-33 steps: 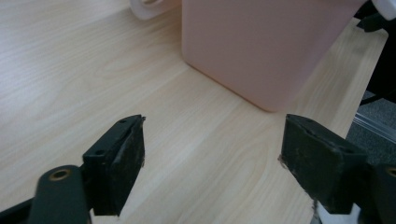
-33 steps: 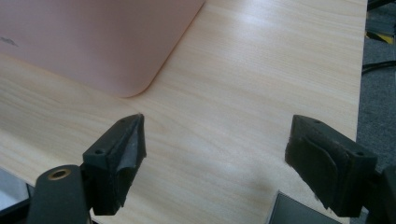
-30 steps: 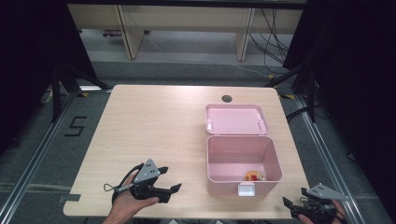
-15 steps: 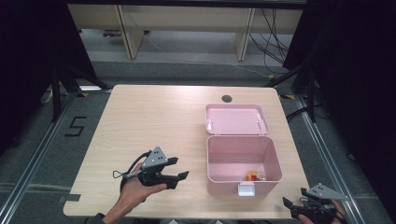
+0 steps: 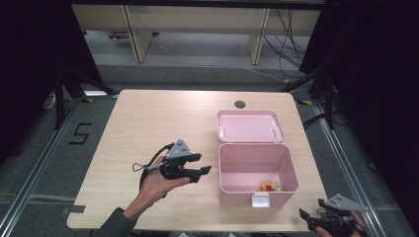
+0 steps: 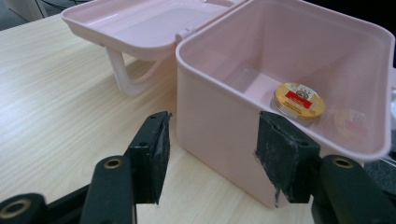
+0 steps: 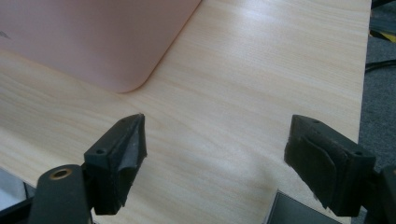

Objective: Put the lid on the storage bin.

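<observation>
An open pink box (image 5: 222,174) stands on the right half of the table, its lid (image 5: 249,126) folded back flat behind it. A small round gold tin (image 5: 268,186) with a red label lies on the box floor; the left gripper view has the tin (image 6: 299,100) near the box's (image 6: 215,107) far wall. My left gripper (image 5: 204,164) hovers just left of the box, pointing at it. Its jaws have just been closing, are still apart and hold nothing (image 6: 215,126). My right gripper (image 5: 306,220) rests at the table's front right corner, open and holding nothing (image 7: 217,126).
The wooden table (image 5: 163,118) has a small dark round hole (image 5: 240,104) near its back edge. A white latch (image 5: 261,200) hangs on the box's front wall. Shelving stands on the floor beyond the table. In the right gripper view the box's corner (image 7: 93,37) is ahead to the left.
My left gripper has moved right and up towards the pink box, and its jaws have narrowed. The right gripper has stayed put.
</observation>
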Tool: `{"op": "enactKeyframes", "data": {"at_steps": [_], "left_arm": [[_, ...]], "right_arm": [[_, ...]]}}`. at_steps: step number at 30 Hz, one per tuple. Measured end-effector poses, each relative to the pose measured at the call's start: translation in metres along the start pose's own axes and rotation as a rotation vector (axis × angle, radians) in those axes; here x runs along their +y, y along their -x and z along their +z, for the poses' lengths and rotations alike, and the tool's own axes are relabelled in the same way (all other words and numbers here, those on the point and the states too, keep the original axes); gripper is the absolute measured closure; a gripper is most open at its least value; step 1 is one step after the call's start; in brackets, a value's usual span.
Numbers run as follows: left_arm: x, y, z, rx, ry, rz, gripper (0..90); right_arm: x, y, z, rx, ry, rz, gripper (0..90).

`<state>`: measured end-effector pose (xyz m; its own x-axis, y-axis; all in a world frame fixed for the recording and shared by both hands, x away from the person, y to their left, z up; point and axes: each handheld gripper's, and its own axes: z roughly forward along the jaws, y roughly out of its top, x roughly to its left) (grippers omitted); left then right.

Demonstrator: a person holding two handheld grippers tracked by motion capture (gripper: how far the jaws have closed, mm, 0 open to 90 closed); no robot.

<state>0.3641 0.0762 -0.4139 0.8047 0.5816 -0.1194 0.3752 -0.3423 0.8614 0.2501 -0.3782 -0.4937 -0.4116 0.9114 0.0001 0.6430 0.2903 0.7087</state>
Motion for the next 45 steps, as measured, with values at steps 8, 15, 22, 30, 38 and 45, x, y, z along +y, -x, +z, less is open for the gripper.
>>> {"op": "enactKeyframes", "data": {"at_steps": [8, 15, 22, 30, 38, 45], "left_arm": [[0.02, -0.001, 0.016, 0.0, -0.012, 0.007, 46.7], [0.031, -0.004, 0.03, 0.005, -0.029, 0.005, 48.5], [0.041, -0.008, 0.044, 0.017, -0.064, 0.014, 51.4], [0.05, -0.011, 0.057, 0.025, -0.117, 0.028, 58.2], [0.053, -0.013, 0.066, 0.045, -0.165, 0.027, 64.3], [0.055, -0.012, 0.072, 0.056, -0.202, 0.036, 68.0]], "right_arm": [[0.0, -0.001, 0.0, 0.01, -0.008, 0.033, 21.2], [0.0, -0.005, 0.0, 0.015, -0.026, 0.063, 21.3], [-0.001, -0.003, 0.001, 0.012, -0.01, 0.045, 21.3], [-0.001, 0.0, 0.0, 0.008, -0.001, 0.013, 21.4], [-0.001, 0.0, 0.001, 0.01, 0.001, 0.009, 21.4], [-0.001, 0.001, 0.001, 0.011, 0.004, 0.006, 21.4]]}}
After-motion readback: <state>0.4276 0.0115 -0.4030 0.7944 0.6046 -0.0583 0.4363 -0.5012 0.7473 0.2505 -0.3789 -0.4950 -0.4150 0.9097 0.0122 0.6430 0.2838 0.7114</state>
